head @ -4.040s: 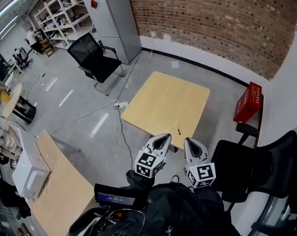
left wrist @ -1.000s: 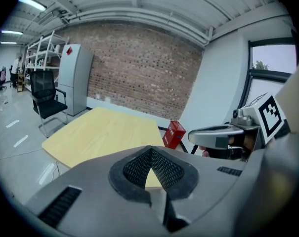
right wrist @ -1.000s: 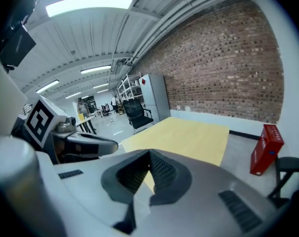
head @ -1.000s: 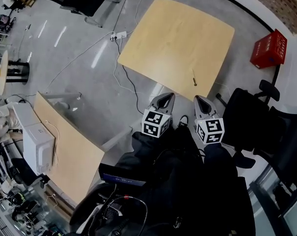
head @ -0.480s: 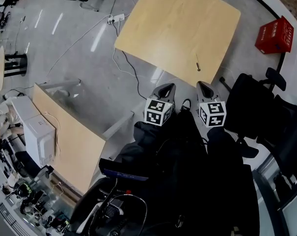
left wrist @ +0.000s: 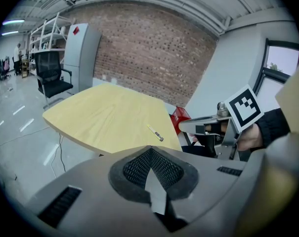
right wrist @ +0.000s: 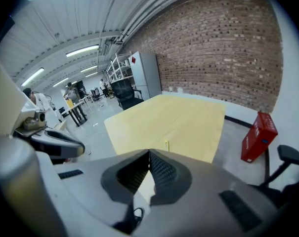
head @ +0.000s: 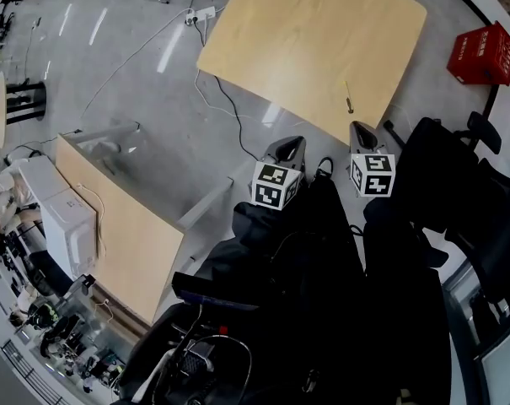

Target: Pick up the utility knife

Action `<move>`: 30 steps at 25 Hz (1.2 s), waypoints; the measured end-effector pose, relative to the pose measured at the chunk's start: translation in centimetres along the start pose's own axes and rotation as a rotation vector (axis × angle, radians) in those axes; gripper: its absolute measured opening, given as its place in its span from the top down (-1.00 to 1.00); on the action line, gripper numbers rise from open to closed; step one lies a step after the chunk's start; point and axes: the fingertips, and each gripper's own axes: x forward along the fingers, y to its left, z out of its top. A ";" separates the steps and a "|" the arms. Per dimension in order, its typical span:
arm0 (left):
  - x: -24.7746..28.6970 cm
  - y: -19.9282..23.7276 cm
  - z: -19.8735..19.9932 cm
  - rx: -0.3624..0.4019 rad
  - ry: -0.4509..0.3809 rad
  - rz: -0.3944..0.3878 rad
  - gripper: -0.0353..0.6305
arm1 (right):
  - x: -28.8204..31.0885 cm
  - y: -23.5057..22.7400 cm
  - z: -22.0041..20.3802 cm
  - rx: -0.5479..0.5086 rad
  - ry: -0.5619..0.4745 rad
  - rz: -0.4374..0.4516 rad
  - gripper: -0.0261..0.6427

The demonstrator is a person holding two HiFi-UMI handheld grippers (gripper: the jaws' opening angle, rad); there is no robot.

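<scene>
Wood table, utility knife at its near edge. Approach step; left gripper, right gripper pressed together, empty, short of table. Next: spread right over knife.

Brick wall, grey floor, wooden table, red crate.

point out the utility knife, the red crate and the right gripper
utility knife (head: pixel 348 96), head view, middle of its body
red crate (head: pixel 480 53), head view, its top face
right gripper (head: pixel 357 127), head view, the tip where its jaws meet
</scene>
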 end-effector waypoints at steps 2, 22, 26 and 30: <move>0.1 0.3 -0.3 -0.008 0.006 0.001 0.89 | 0.6 -0.5 -0.1 0.007 0.009 -0.010 0.91; 1.4 2.6 -2.1 -0.046 0.052 0.019 0.89 | 7.4 -3.1 -2.5 -0.003 0.158 -0.024 0.89; 1.3 2.9 -2.3 -0.054 0.057 0.020 0.89 | 8.5 -3.5 -2.7 0.001 0.185 -0.028 0.78; 1.1 3.5 -2.6 -0.058 0.064 0.027 0.89 | 9.5 -4.0 -2.9 0.007 0.205 -0.044 0.74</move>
